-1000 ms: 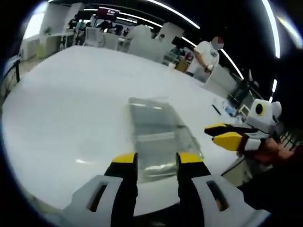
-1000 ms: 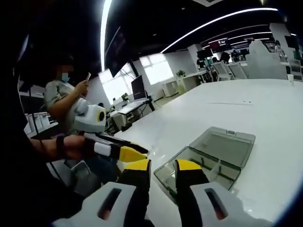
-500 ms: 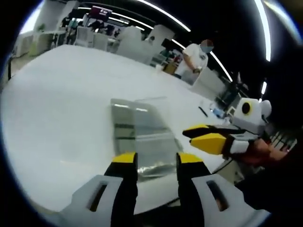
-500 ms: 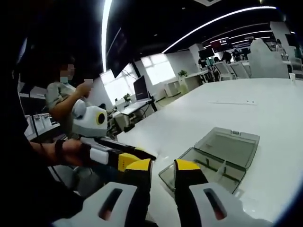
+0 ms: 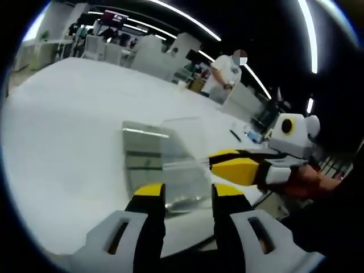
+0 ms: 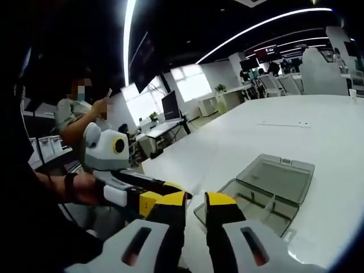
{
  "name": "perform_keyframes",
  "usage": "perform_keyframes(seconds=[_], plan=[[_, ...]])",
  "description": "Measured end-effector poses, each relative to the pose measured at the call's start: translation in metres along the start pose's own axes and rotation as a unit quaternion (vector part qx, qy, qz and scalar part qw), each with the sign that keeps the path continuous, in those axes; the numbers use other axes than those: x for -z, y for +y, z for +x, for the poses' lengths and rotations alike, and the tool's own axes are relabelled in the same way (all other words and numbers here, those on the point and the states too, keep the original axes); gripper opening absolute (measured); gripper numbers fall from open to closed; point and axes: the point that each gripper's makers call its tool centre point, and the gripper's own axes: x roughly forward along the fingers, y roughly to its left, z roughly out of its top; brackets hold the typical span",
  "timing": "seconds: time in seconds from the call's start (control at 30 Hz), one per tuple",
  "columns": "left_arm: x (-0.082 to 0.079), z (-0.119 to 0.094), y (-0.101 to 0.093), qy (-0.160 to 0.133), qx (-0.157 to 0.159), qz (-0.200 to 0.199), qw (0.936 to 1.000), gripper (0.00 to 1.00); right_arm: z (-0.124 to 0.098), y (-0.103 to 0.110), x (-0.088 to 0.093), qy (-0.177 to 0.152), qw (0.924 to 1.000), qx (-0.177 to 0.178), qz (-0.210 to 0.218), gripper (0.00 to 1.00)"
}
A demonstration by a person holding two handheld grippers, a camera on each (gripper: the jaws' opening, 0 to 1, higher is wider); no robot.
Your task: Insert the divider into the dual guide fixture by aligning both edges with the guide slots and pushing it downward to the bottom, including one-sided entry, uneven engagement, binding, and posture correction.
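Divider not yet identifiable; clear fixture box [image 6: 259, 190] lies lid-open on the white table [image 5: 68, 114].
Right gripper [image 6: 195, 200] has narrowed, grasping nothing; left gripper [image 5: 189, 191], parted and empty, has closed in on the box.

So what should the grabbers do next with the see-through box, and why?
Probably bring the right gripper down toward the divider standing tilted inside the clear box and take hold of it. The lid lies open on the white table, and both the right and the left gripper look empty.
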Motion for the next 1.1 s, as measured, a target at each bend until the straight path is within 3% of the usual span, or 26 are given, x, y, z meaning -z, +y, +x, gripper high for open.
perform_keyframes(seconds=[0.43,0.73,1.1], plan=[[0.005,0.008,-0.014,0.003,0.028,-0.004,0.9996,0.29,-0.005,-0.004,-0.002,-0.014,0.9996,0.018,0.014,0.04],[0.003,0.011,-0.017,0.001,0.030,-0.004,0.9995,0.29,-0.008,-0.007,-0.004,-0.021,0.9991,0.024,0.029,0.02],[0.007,0.017,-0.017,0.019,0.027,0.036,0.9988,0.31,-0.005,-0.011,-0.003,-0.008,0.9978,0.043,0.050,0.00]])
